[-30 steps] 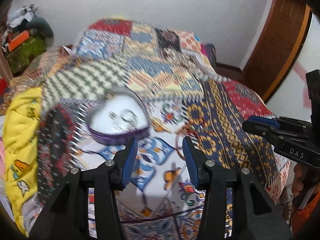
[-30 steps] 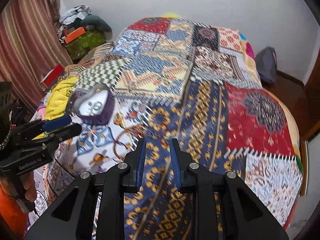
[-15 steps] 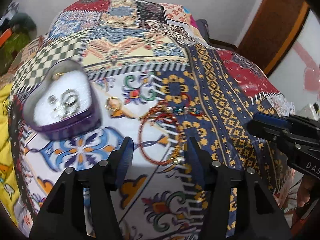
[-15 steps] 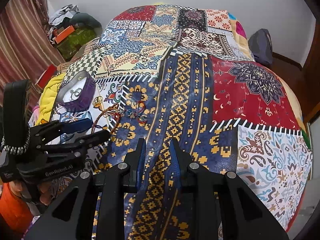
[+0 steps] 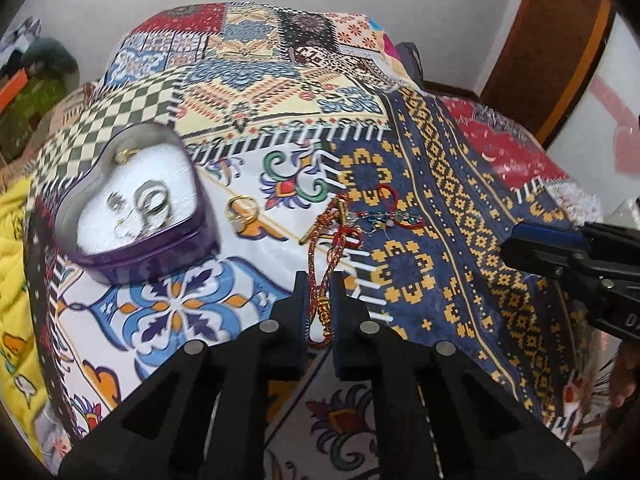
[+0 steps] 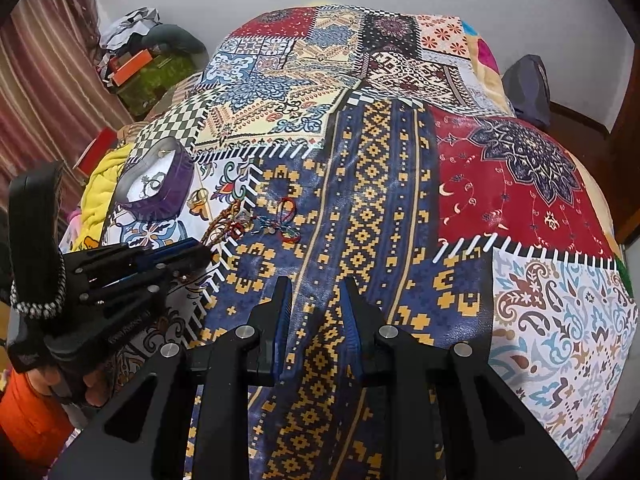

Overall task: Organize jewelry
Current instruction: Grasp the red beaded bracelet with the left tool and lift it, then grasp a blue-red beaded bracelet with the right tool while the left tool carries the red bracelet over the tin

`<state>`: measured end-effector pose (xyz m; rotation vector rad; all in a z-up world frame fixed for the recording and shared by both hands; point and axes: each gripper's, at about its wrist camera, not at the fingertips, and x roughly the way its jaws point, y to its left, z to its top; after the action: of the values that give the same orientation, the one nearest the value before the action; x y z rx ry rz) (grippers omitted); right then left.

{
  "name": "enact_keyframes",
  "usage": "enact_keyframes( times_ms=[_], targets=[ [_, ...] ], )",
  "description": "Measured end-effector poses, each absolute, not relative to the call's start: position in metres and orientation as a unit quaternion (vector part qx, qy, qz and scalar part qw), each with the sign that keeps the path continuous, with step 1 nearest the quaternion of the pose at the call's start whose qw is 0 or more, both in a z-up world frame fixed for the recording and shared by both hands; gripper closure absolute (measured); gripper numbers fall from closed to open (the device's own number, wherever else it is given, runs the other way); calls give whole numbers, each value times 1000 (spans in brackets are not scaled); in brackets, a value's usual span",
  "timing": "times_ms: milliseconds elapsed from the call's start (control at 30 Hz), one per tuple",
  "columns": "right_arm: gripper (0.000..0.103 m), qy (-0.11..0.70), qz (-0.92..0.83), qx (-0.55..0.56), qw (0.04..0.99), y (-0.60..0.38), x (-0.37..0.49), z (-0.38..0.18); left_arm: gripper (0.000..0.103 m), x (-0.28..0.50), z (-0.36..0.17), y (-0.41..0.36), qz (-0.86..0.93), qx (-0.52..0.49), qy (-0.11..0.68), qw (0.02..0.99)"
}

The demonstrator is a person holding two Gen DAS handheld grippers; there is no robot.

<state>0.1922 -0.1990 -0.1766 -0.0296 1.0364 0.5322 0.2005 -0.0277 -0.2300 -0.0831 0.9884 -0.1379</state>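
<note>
Judging from the tin point(image 5: 132, 208), we are partway through: the heart-shaped purple box sits on the bed point(image 5: 440, 208) with a few silver rings and a small gold piece already lying on its white lining. Left outside it are a gold ring point(image 5: 242, 210) just beside the tin, a small beaded bracelet point(image 5: 384, 216) with red cord further right, and the red cord point(image 5: 326, 264) we are now gripping.

Our left gripper point(image 5: 320, 312) has its fingers closed narrow on the near end of that cord, right at its gold bead, so the pick is made but the cord is not yet lifted; most of it lies on the quilt. Its long axis runs from our fingers away across the bed, leaning slightly right, with the far end reaching a knotted tangle near the beaded bracelet. Whether the two are actually caught together we cannot tell.

Our right gripper point(image 6: 316, 316) hangs over the blue-and-yellow patch, well apart from the jewelry, fingers narrowly apart and holding nothing.
</note>
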Motion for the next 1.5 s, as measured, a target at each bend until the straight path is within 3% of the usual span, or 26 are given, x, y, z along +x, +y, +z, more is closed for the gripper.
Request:
enact_keyframes(
  times_ms=[600,900,1000,1500],
  targets=[
    [81,484,291,-47,824,-137,206,-180,96,168,-168,28,-14,-59,381,922],
    [82,484,299,-63,820,-118,223,-187,96,167,-179,43,-6,-66,384,921],
    [92,488,299,-62,818,-114,227,-191,96,169,-184,46,-5,-74,388,919],
    [94,491,295,-73,817,-108,228,-200,96,171,-191,52,0,-84,395,915]
  ],
)
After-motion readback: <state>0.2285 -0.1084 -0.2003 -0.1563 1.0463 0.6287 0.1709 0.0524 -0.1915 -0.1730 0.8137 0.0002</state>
